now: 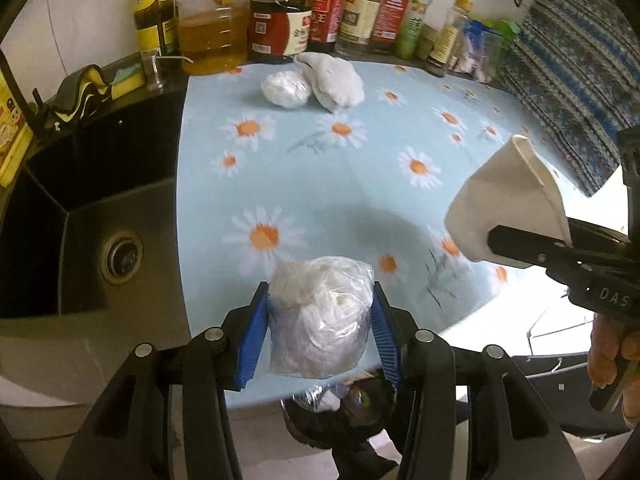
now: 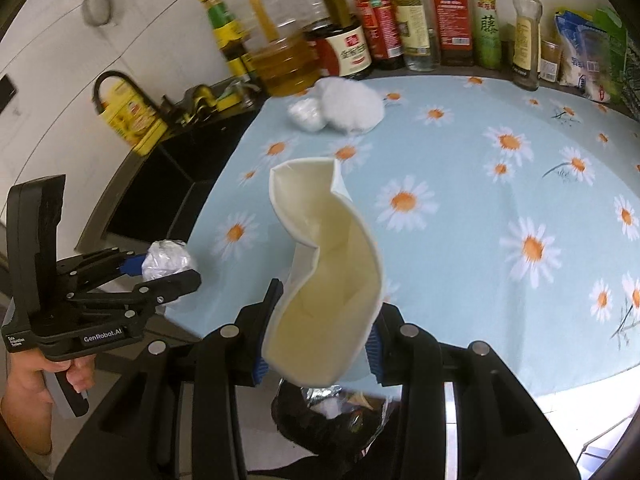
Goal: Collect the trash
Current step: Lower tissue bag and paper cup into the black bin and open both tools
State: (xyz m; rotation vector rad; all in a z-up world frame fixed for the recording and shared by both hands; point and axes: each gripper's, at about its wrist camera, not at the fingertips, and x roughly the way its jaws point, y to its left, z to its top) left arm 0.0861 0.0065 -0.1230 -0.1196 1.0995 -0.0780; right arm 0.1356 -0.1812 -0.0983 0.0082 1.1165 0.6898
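My left tool (image 1: 320, 322) is clamped on a wad of crumpled white paper wrapped in clear plastic (image 1: 318, 316), its blue pads (image 1: 253, 344) pressing in on both sides. The wad hangs over the near edge of the tabletop (image 1: 360, 184), which wears a pale blue cloth printed with daisies. In the right wrist view I see the same tool (image 2: 168, 270) off to the left, gripping that wad (image 2: 166, 262), with a hand (image 2: 36, 384) around its handle.

My right tool (image 2: 318, 342) is clamped on a squashed white paper cup (image 2: 326, 276); the cup's rim is bent into a wavy line and its open mouth faces the camera. From the left wrist view the cup (image 1: 508, 200) sits in the black fingers of that tool (image 1: 520, 248) above the right side of the cloth.

Below the tabletop's edge, between my tool arms, I see a dark bin or bag (image 2: 336, 420) with something silvery and white inside; the view there is dim, so I cannot say for sure what it holds.

Two more pieces of trash lie at the far side of the cloth, touching each other: a small plastic-wrapped ball (image 1: 286, 90) and a larger crumpled white bundle (image 1: 334, 80). Behind them stands a row of oil and sauce bottles (image 1: 280, 20). A dark sink (image 1: 92, 208) lies to the left of the cloth.
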